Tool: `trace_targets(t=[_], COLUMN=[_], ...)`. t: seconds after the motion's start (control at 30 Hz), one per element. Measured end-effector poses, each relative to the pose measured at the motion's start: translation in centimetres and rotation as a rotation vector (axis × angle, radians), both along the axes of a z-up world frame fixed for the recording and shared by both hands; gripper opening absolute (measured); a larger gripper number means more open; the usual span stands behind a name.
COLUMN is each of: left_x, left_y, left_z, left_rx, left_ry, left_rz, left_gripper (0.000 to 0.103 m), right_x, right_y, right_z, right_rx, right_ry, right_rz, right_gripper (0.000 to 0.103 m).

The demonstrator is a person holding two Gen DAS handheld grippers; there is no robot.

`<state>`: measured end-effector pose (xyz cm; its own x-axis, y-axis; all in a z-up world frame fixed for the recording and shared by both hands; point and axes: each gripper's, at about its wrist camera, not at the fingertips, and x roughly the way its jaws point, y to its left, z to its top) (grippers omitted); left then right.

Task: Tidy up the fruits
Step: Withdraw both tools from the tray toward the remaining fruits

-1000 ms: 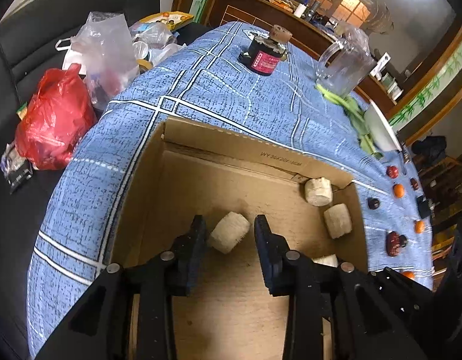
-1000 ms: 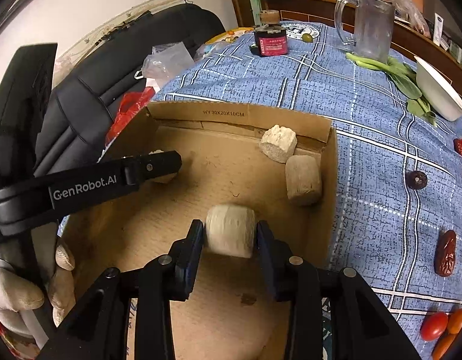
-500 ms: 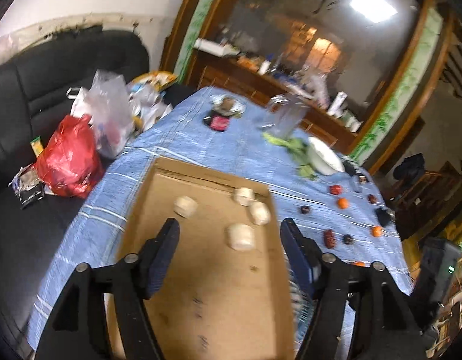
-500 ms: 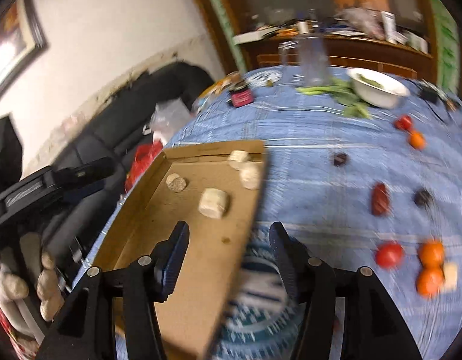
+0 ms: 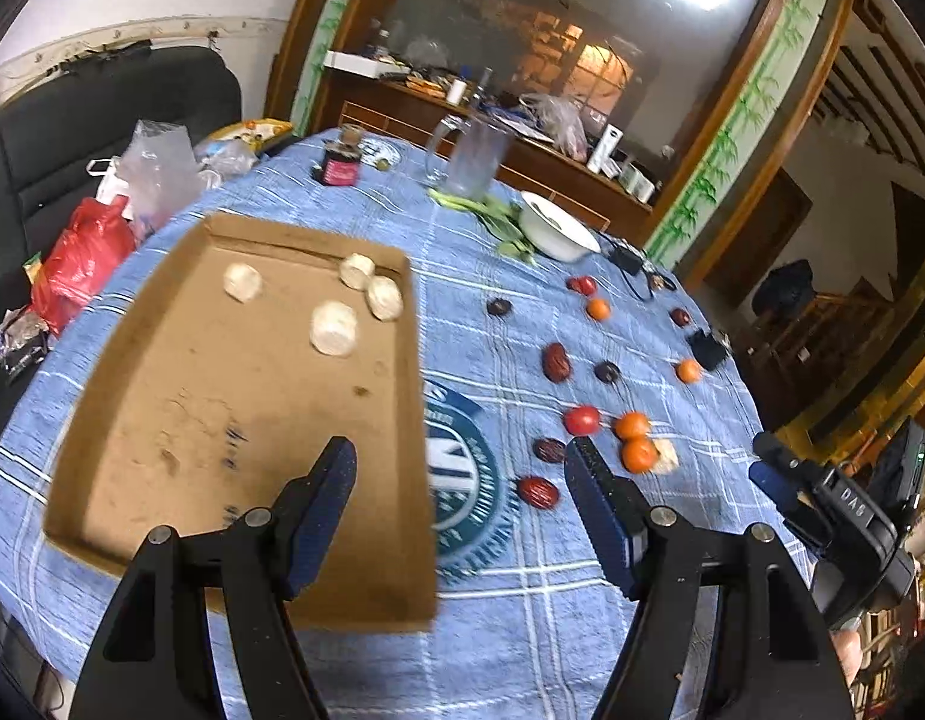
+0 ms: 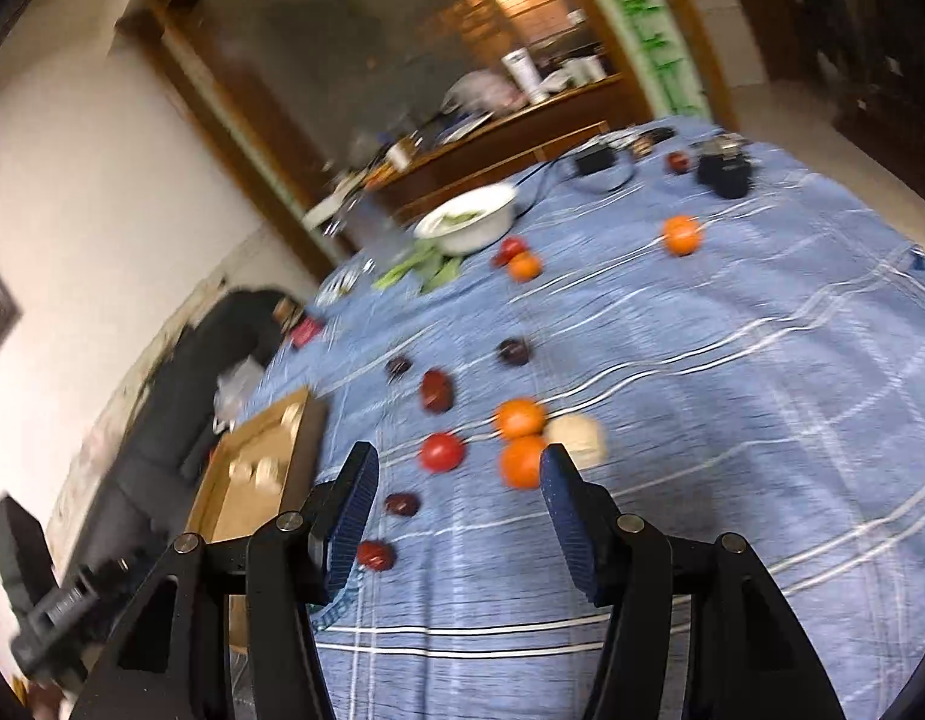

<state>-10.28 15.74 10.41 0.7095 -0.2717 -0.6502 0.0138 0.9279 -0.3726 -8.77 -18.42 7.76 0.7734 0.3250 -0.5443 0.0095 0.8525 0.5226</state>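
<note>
- The left tool (image 5: 459, 480) hangs above the bench (image 5: 522, 648) with its jaws spread wide and nothing between them; they have just been opening.
- The right tool (image 6: 456, 480) also stands open and empty over the blue checked cloth; its jaws too have just been opening. The right wrist view is blurred.
- The cardboard tray (image 5: 162, 324) lies at about 9 o'clock on the bench, with four pale cylindrical pieces (image 5: 333, 327) gathered toward its far end, two of them touching in the 1 o'clock corner.
- The loose fruits lie outside the tray, toward 3 o'clock: a tomato (image 5: 581, 419), two oranges (image 5: 636, 441) touching each other beside one more pale piece, and several dark red dates (image 5: 556, 362) scattered around them.
- A white bowl (image 5: 555, 228) with greens beside it sits toward 12 o'clock, near a clear glass jug (image 5: 471, 159).
</note>
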Motion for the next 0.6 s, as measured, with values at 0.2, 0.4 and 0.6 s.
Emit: trace_targets(t=[0.2,0.4,0.6], left_x=[-0.4,0.0,0.9], left_y=[-2.8,-4.1,-5.1], left_z=[0.1,-1.1,-2.3], left_rx=[0.039,0.061,0.075], left_ry=[0.012,0.043,0.077], left_rz=[-0.039,-0.057,-0.065], left_gripper=[0.071,0.071,0.071], right_x=[-0.5,-0.3,0.3], right_y=[-1.3,-1.4,-1.6], right_z=[-0.4,-1.9,-3.2], right_rx=[0.021,0.028,0.032], right_ry=[0.007,0.031,0.060], right_rz=[0.001,0.020,0.028], right_gripper=[0.064,0.064,0.064])
